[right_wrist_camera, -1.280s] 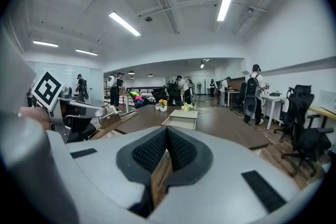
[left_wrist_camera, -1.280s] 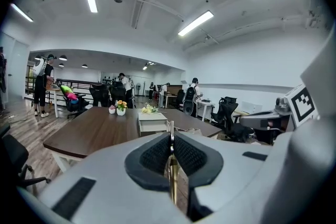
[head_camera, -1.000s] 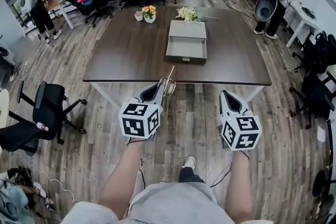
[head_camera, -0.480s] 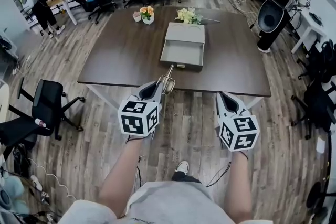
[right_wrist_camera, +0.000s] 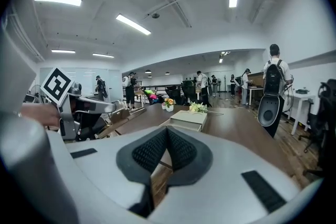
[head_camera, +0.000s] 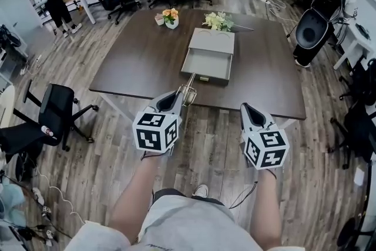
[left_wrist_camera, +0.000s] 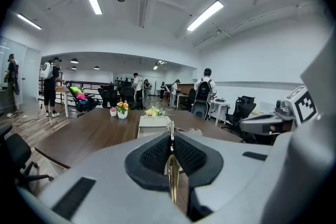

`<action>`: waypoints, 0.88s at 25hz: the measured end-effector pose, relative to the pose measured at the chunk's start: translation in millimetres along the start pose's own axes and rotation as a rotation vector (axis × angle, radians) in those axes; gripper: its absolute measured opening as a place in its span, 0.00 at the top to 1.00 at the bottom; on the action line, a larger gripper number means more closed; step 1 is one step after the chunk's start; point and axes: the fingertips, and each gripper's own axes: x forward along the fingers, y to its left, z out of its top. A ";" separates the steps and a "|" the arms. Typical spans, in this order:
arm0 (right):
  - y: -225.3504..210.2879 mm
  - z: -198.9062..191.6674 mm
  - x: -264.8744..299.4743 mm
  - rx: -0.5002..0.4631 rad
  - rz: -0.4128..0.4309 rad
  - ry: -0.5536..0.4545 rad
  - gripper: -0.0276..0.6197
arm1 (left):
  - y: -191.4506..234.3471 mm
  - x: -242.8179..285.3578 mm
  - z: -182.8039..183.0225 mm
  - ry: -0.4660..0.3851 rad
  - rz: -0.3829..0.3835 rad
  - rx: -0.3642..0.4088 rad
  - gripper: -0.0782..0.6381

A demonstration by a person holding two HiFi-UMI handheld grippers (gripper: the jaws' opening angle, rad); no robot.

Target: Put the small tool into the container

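Head view: at frame centre, the left claw [head_camera: 178, 100] clamps a thin, stiff metal tool [head_camera: 189, 86] pointing at the grey open drawer-like container [head_camera: 207, 63] on the dark brown bench [head_camera: 135, 62]. The right claw [head_camera: 244, 109] is pinched.

Left gripper view: the pads [left_wrist_camera: 156, 155] grip the tool's slim shaft, likely light and slippery.

Right gripper view: the claw is clenched and empty.

No readable writing.

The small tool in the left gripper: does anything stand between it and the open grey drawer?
Nothing visible does. The small tool, pinched in the left gripper, points toward the open grey drawer; only bare table lies between them.
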 end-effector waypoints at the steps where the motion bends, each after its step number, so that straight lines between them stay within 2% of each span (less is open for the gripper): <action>1: -1.4 0.6 3.0 0.001 0.005 0.000 0.95 | 1.3 2.3 0.5 0.000 0.004 -0.002 0.87; 13: -19.0 6.7 43.1 0.000 0.032 -0.014 0.95 | 15.0 37.7 6.6 -0.009 0.020 0.004 0.87; 22: -32.2 11.3 96.3 -0.008 0.032 0.000 0.95 | 45.8 82.0 11.1 -0.004 0.015 -0.005 0.87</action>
